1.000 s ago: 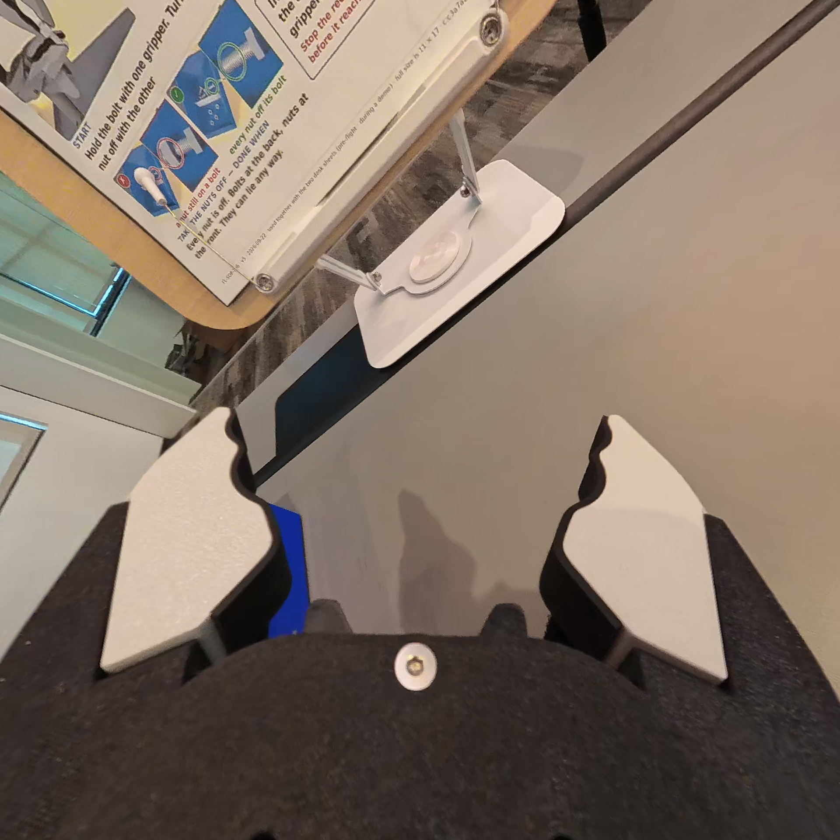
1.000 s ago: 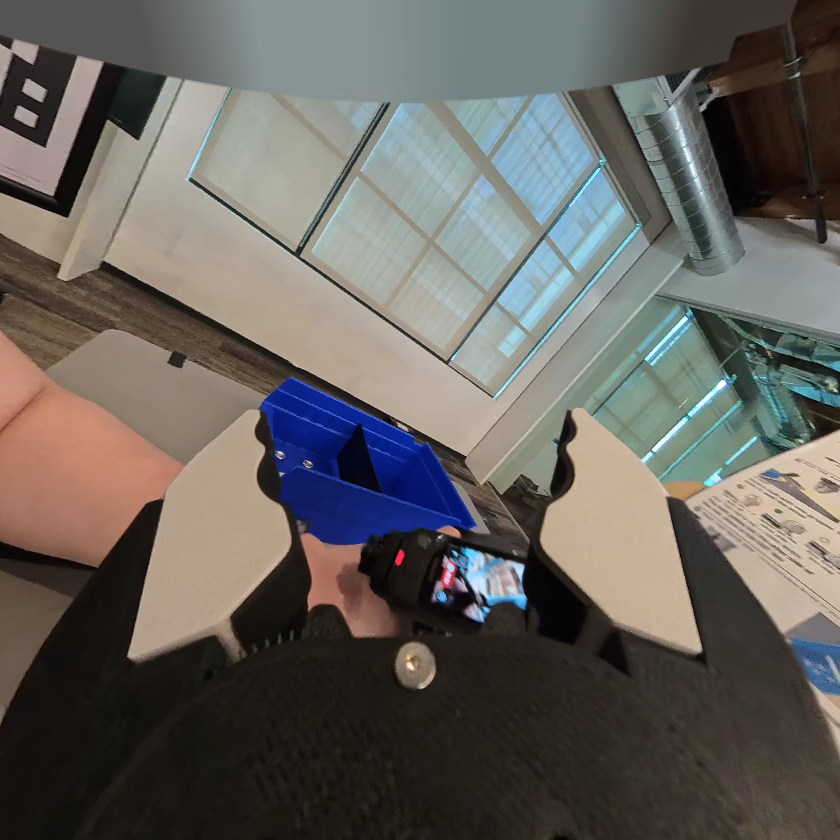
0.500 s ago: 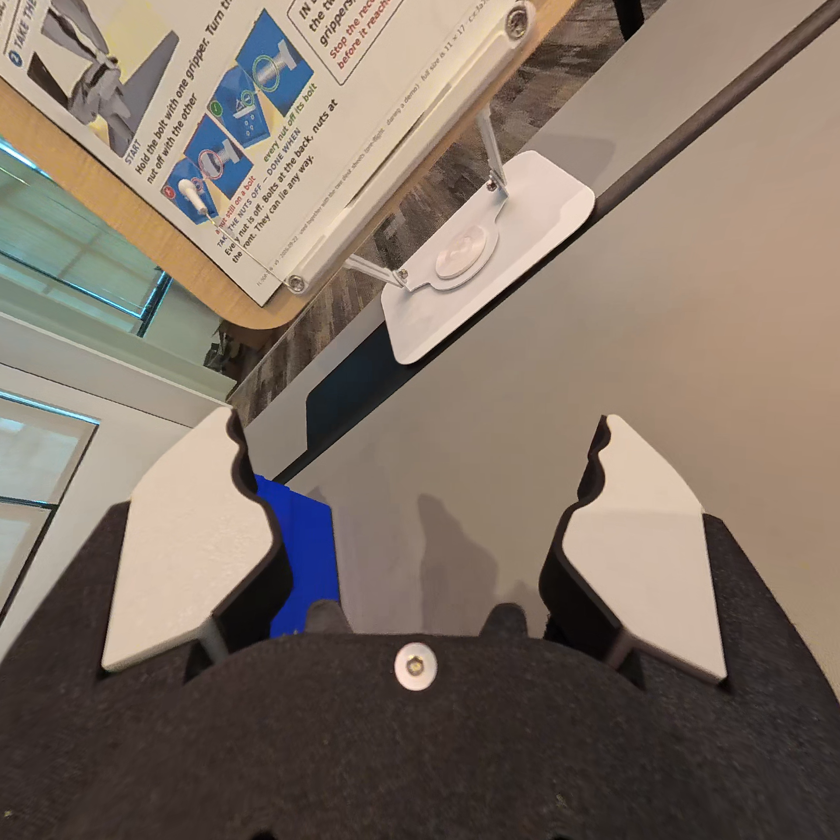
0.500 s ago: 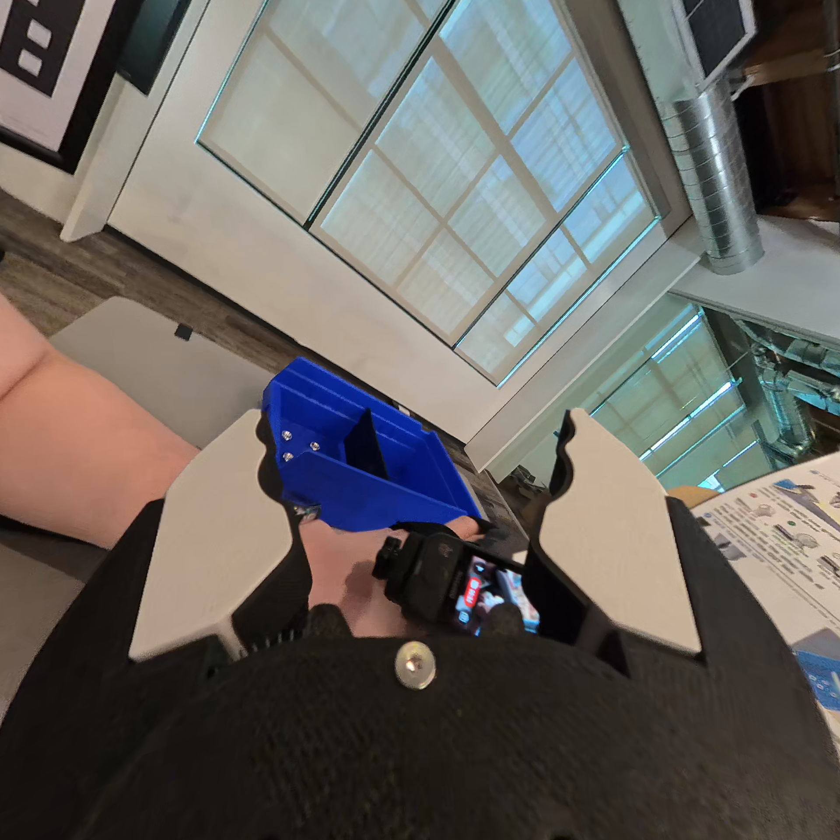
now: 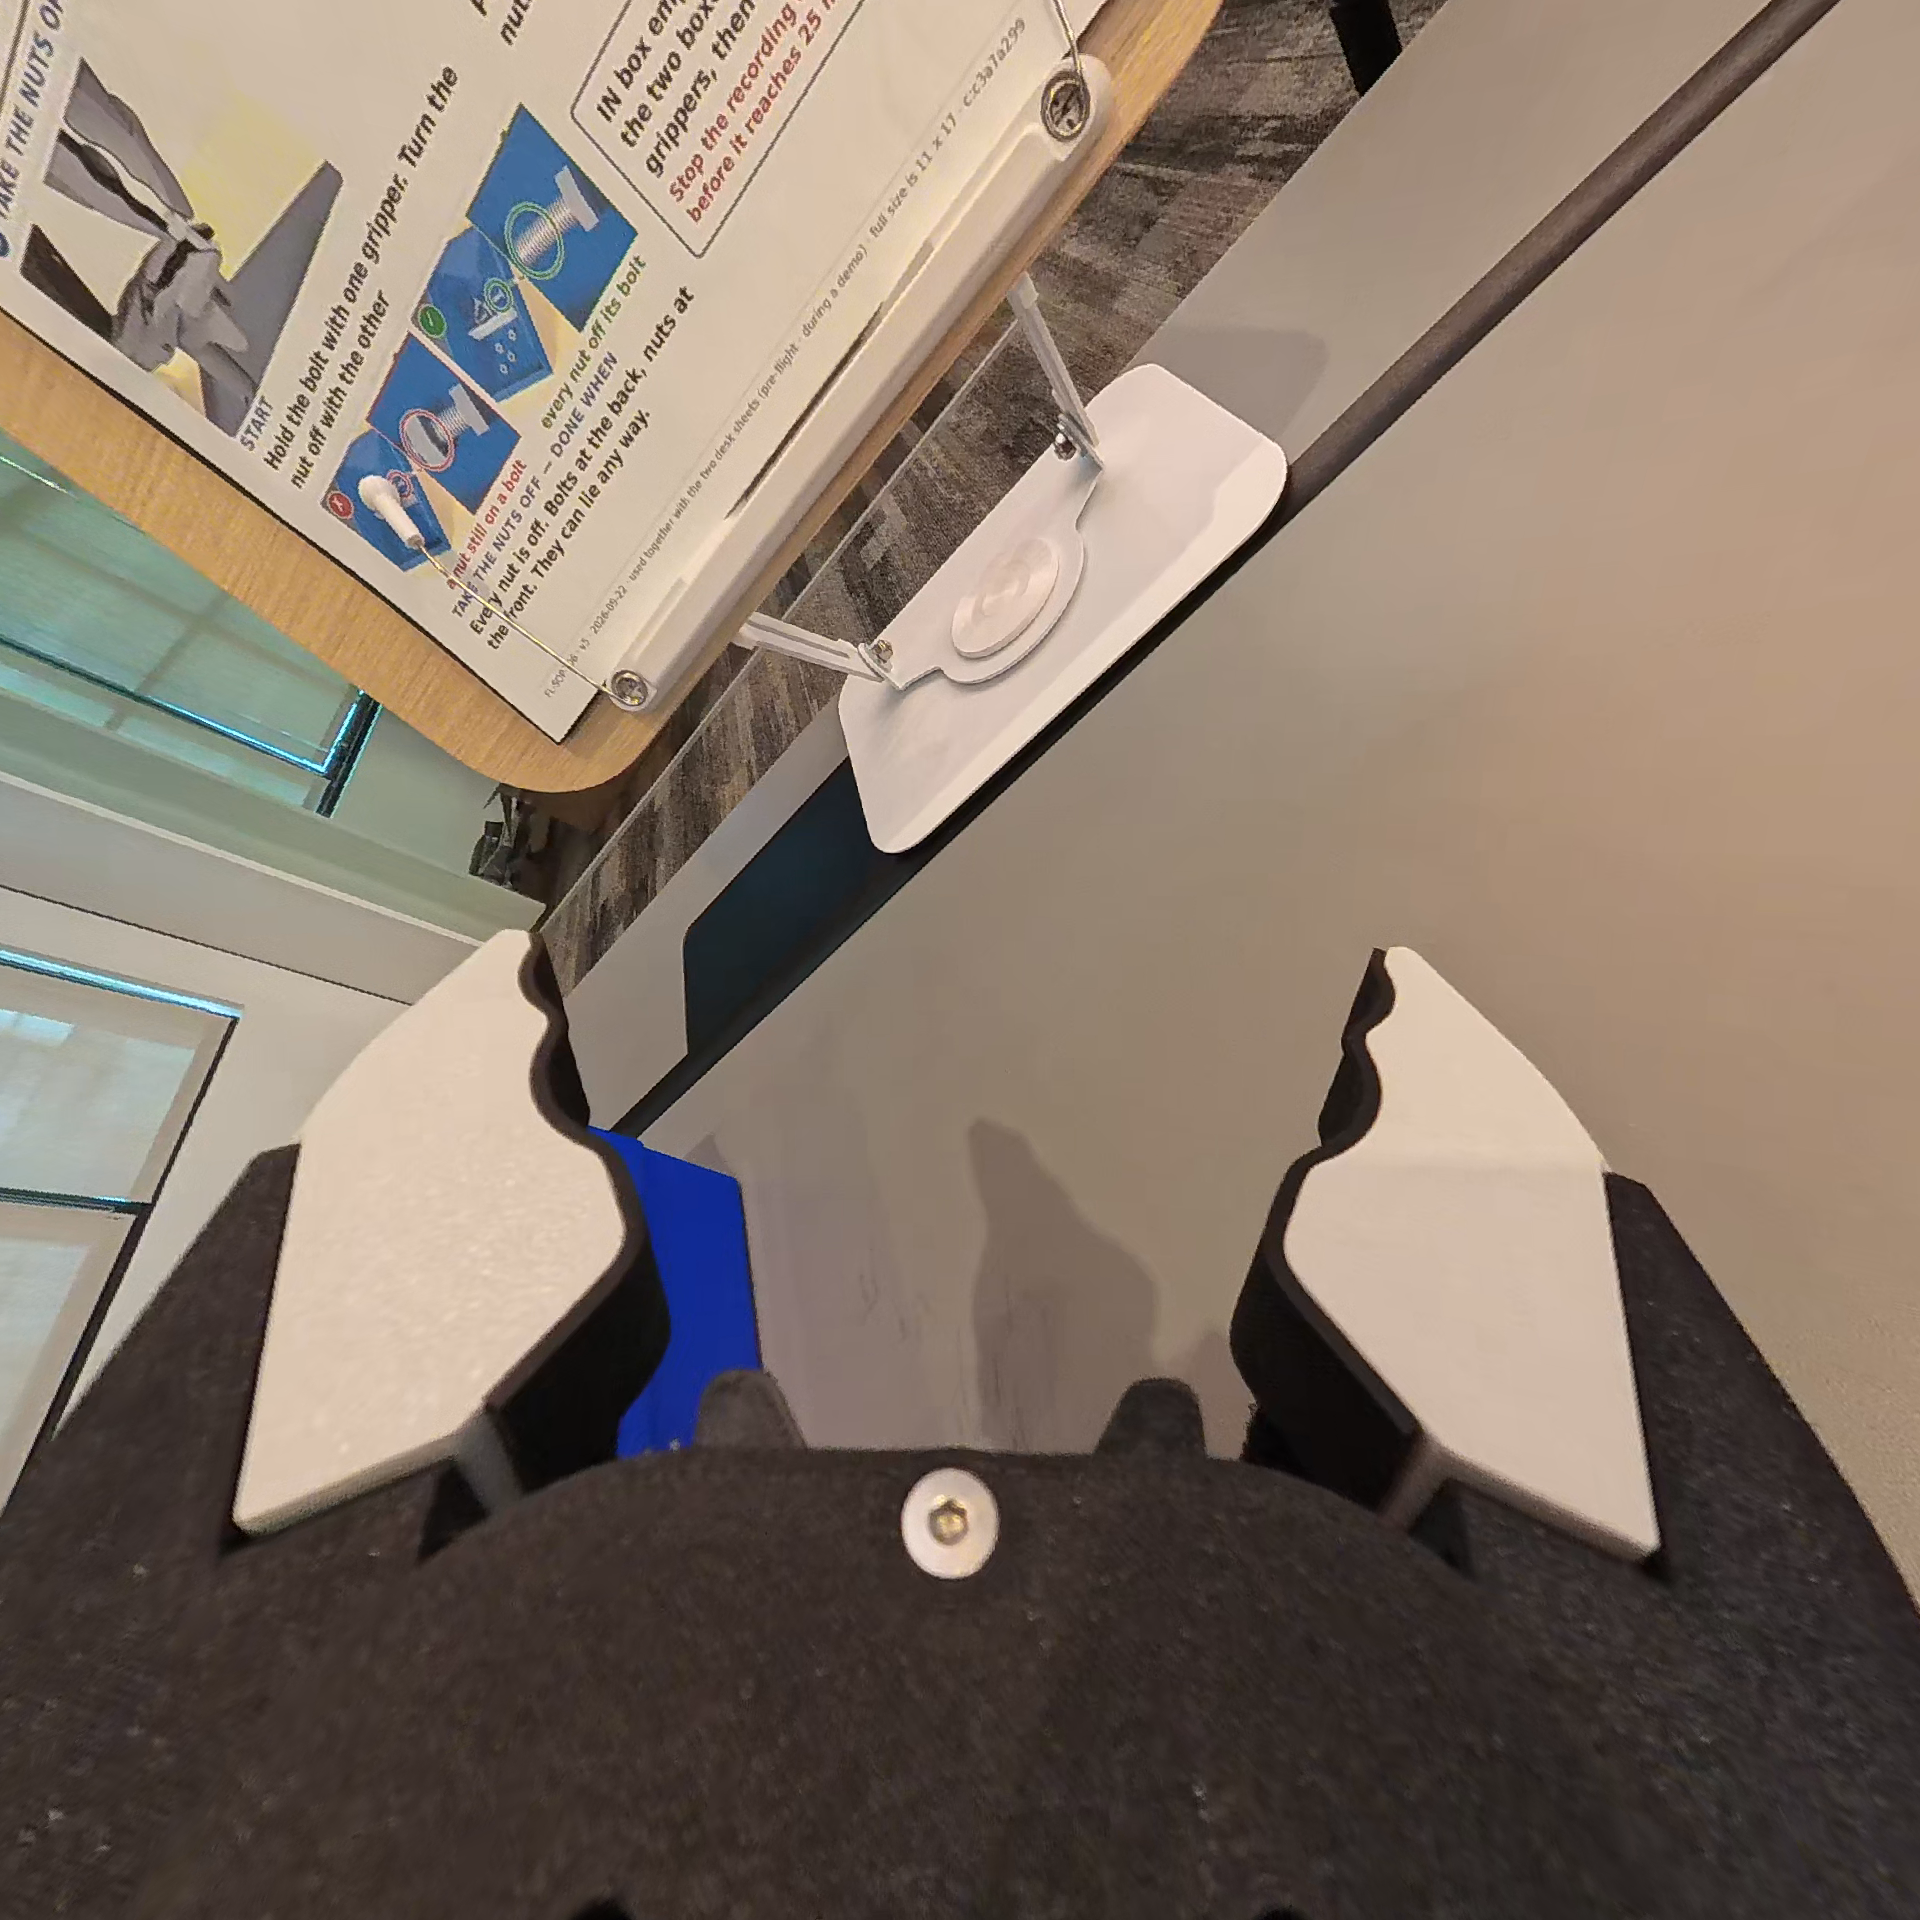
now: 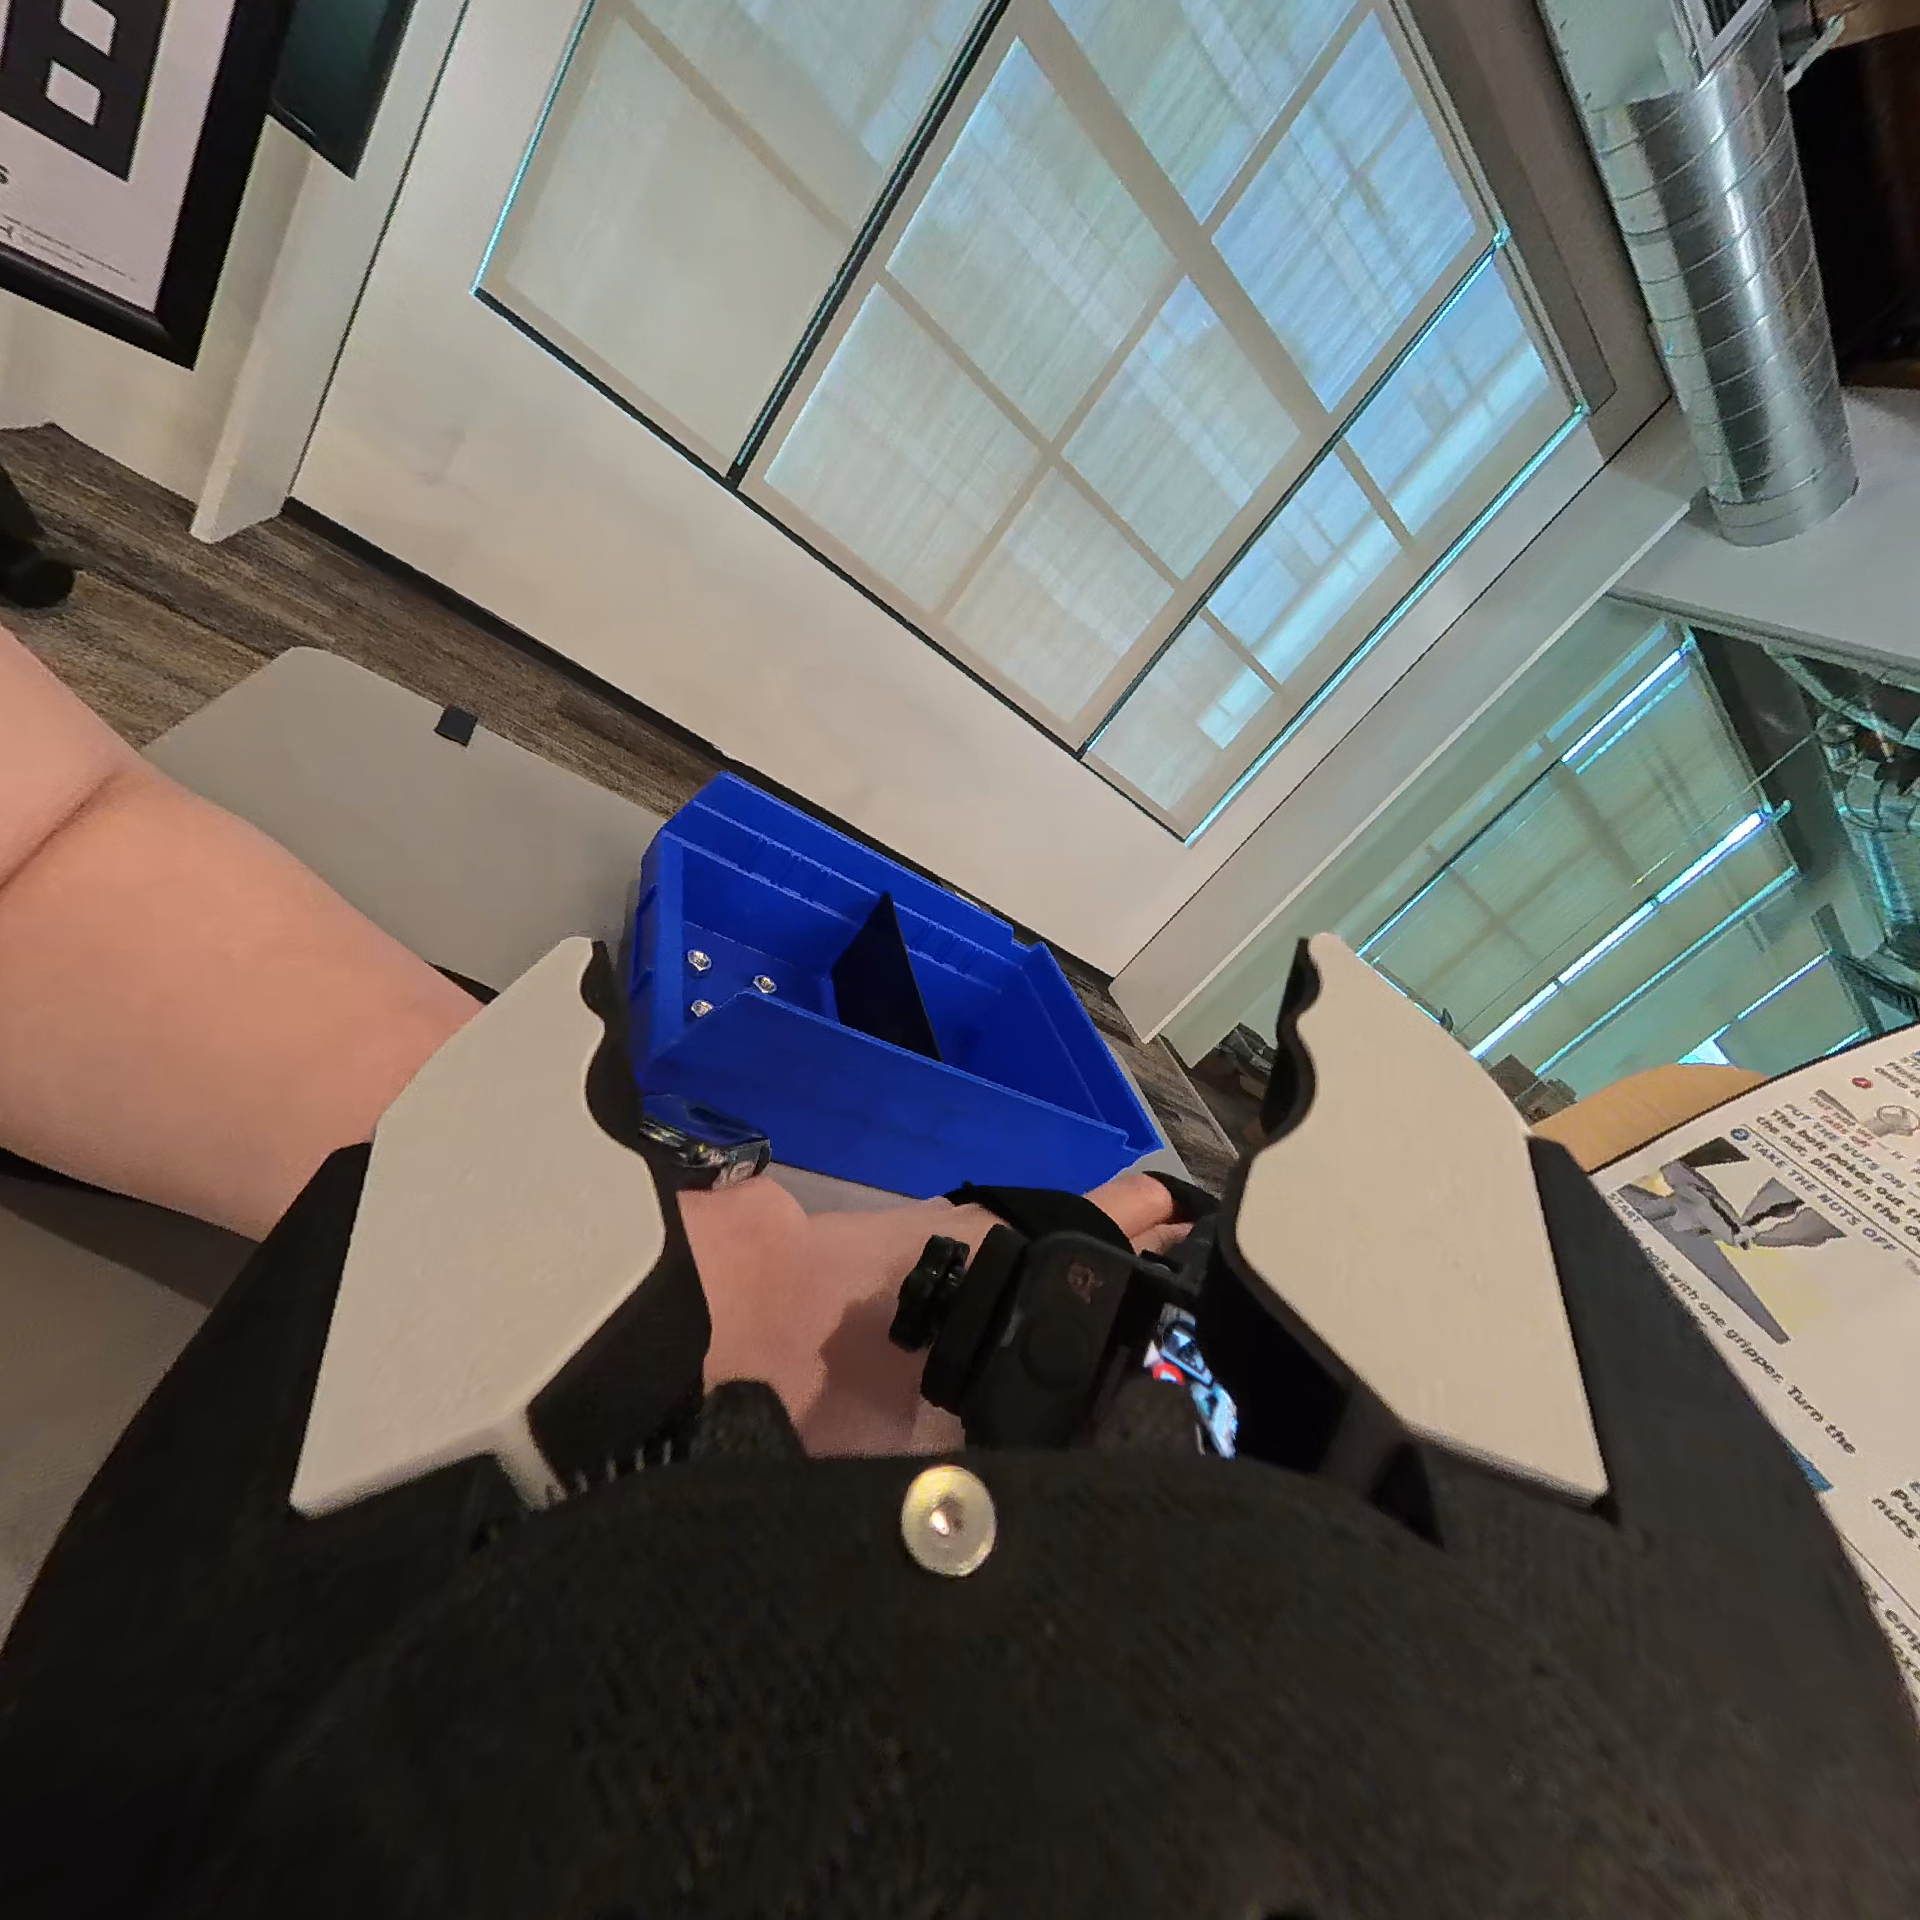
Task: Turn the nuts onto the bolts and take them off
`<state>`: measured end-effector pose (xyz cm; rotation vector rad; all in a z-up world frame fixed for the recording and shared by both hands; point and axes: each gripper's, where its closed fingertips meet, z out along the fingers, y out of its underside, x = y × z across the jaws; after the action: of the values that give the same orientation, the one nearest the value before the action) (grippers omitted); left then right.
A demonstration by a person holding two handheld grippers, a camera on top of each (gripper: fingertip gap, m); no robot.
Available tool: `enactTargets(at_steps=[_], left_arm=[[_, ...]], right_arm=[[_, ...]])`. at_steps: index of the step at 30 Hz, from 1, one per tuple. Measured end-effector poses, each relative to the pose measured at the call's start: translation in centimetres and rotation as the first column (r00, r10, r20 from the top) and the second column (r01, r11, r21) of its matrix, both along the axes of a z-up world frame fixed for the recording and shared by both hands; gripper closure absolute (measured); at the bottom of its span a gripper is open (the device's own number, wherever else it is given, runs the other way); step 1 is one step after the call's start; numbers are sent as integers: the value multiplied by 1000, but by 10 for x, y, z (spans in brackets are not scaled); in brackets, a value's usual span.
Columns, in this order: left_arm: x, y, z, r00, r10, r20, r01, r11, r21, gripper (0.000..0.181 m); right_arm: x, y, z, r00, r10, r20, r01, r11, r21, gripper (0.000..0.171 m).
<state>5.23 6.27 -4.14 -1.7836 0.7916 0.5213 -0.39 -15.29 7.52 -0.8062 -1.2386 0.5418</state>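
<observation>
Grey tabletop (image 5: 1455,831) fills most of the left wrist view, with patterned carpet beyond its far edge. Off to the left of the left gripper (image 5: 961,1049), high up, a printed instruction sheet (image 5: 436,312) lies on a wooden board held by a white stand (image 5: 1060,613), whose flat foot rests on the table ahead of the jaws. This gripper's jaws stand wide apart with nothing between them. Just inside the left finger, a slice of the blue bin (image 5: 691,1288) shows, close to the finger's base.

Large gridded windows and a silver duct fill the background of the right wrist view. Left of the right gripper (image 6: 940,1039), a bare forearm (image 6: 177,966) crosses the table. Its jaws are also spread wide and grip nothing. Between them and farther off, the blue bin (image 6: 883,1081) sits on the table, split by a dark divider (image 6: 883,987); three small nuts (image 6: 727,982) lie in its left compartment, ahead of the left finger's tip. No bolts can be made out. Nearer, low between the fingers, a hand (image 6: 821,1320) holds the other device, with a small black camera (image 6: 1049,1330) mounted on it. To the right of the right finger, the edge of the instruction sheet (image 6: 1766,1247) shows.
</observation>
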Motion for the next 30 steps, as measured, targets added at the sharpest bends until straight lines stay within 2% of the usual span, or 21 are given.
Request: enactTargets(at_steps=[6,14,19,23,25,26,28,30], left_arm=[[-3,1,1,1000,7,11,-7,1000,-6,43],[-9,3,2,999,14,46,-13,1000,-19,43],[-14,5,11,994,8,111,-7,1000,-12,43],[-32,7,44,945,-1,328,-11,999,34,42],[-41,3,70,892,-28,451,-8,997,78,41],[-37,-3,83,858,-76,507,26,994,105,40],[-16,-23,110,769,-216,602,137,975,175,39],[13,-52,138,664,-388,639,269,921,281,36]], right_arm=[[6,-14,20,999,27,-47,-25,999,26,52],[27,0,40,995,-42,-89,47,998,46,53],[66,38,51,978,-184,-101,190,981,49,53],[131,96,52,933,-337,-126,328,941,-88,56],[167,136,35,876,-471,-107,451,876,-170,56],[183,159,20,828,-558,-59,536,817,-211,55],[213,197,-18,690,-717,101,715,652,-251,54],[230,219,-51,552,-799,239,831,503,-238,54]])
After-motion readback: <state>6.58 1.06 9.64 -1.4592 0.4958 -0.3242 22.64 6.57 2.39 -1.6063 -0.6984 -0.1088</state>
